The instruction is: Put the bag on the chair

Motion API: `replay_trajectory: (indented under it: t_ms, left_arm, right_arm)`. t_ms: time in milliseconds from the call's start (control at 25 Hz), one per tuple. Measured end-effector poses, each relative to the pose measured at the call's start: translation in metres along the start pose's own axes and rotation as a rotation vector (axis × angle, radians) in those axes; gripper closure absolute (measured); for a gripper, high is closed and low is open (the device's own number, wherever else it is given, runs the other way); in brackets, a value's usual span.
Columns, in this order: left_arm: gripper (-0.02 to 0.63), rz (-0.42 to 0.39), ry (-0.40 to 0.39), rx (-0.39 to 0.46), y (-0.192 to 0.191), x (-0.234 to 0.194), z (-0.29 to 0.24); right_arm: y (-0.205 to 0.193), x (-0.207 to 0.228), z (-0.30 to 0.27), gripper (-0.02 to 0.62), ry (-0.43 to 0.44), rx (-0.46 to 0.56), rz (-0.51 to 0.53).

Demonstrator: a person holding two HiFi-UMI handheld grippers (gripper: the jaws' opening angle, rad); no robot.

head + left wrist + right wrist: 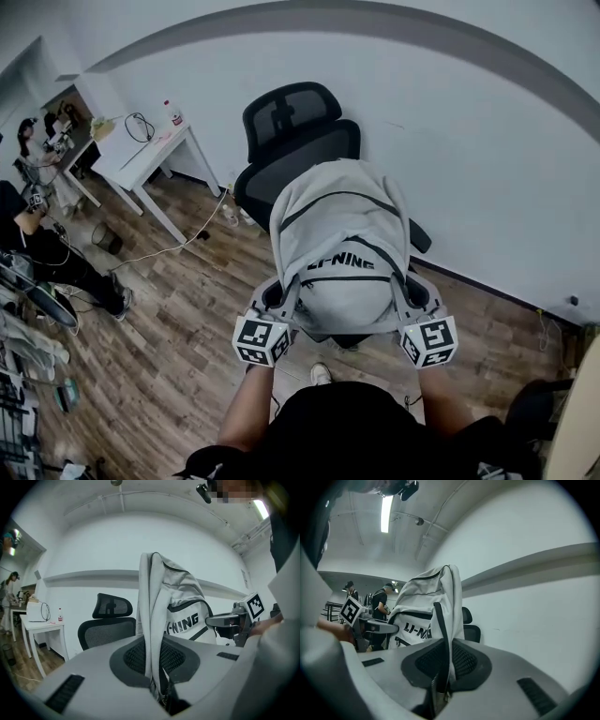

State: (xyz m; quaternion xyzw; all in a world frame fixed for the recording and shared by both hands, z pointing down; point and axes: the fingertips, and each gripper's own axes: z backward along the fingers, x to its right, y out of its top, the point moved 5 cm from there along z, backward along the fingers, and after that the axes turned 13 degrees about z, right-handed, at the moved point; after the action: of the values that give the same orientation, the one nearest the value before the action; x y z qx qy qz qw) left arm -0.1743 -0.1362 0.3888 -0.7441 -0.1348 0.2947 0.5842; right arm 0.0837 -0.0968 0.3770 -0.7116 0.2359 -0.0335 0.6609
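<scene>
bag (342, 253), 1, clamped by left gripper (274, 298) and right gripper (419, 302), 2 total, over 1 chair (291, 117).
</scene>
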Motion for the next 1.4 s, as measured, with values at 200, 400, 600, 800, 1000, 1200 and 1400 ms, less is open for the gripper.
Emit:
replay_trajectory:
  t_ms: [200, 400, 600, 800, 1000, 1200, 1400]
  left_arm:
    - [0.557, -0.031, -0.036, -0.042, 0.003, -0.022, -0.044]
    - [0.557, -0.038, -0.051, -0.083, 0.001, -0.034, -0.072]
    - [0.557, -0.033, -0.05, -0.127, -0.011, -0.036, -0.101]
    - [0.557, -0.053, -0.038, -0.193, -0.026, -0.036, -0.139]
    - [0.557, -0.055, -0.027, -0.259, -0.051, -0.029, -0.174]
    - [0.557, -0.038, 0.006, -0.322, -0.075, -0.038, -0.198]
    - [0.557, -0.006, 0.042, -0.382, -0.103, -0.046, -0.214]
  right_arm:
    - [-0.012, 0.013, -0.033, 0.546, -0.053, -0.054, 0.007]
    - [-0.026, 0.023, -0.056, 0.545, -0.076, -0.09, 0.002]
    - [-0.048, 0.037, -0.068, 0.543, -0.07, -0.133, 0.018]
    - [-0.079, 0.061, -0.087, 0.541, -0.018, -0.178, 0.014]
    - [-0.119, 0.084, -0.098, 0.541, 0.012, -0.243, -0.003]
    - [-0.147, 0.096, -0.119, 0.541, 0.049, -0.294, -0.027]
    - [-0.179, 0.099, -0.135, 0.541, 0.107, -0.342, -0.041]
